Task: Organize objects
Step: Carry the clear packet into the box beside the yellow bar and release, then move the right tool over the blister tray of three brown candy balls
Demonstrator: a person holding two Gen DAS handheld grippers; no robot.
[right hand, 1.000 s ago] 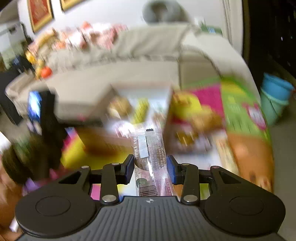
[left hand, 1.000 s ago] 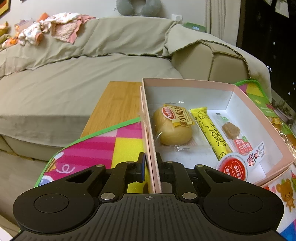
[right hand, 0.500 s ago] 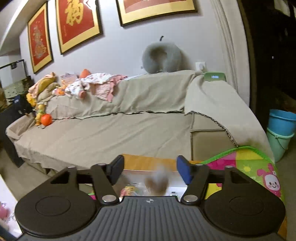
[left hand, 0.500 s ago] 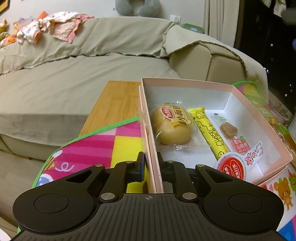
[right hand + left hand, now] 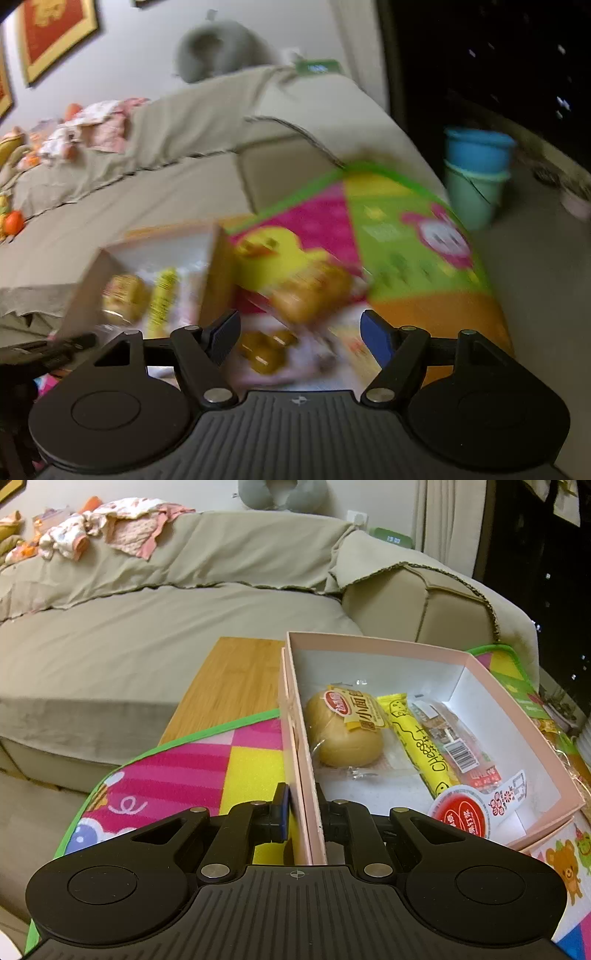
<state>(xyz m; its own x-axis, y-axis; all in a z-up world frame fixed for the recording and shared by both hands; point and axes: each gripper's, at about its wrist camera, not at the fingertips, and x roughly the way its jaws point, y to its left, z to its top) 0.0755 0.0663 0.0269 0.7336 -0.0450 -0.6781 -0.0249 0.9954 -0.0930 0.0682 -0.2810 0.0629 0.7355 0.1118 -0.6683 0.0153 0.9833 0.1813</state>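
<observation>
The left tongs point(image 5: 303, 814) are clamped narrow on the near wall of the pink box point(image 5: 476, 666), low in the left wrist view, one pad outside over the play mat point(image 5: 177, 771) and one inside. The box already holds a wrapped bun point(image 5: 343, 734), a yellow cheese stick point(image 5: 419, 746), a clear packet with a barcode point(image 5: 456, 749) and a round red-lidded cup point(image 5: 461, 812). The right tongs point(image 5: 300, 338) have just been opening and stand wide with nothing between them, low in the blurred right wrist view, over loose brown snack packets point(image 5: 310, 291) lying on the mat to the right of the box. The step in hand looks like fetching the next snack. Done well, the left grip holds the box steady while the right tongs come down over one packet only, straddle its narrow side and close on the wrapper's middle, so it won't swing or slip on the way in.
</observation>
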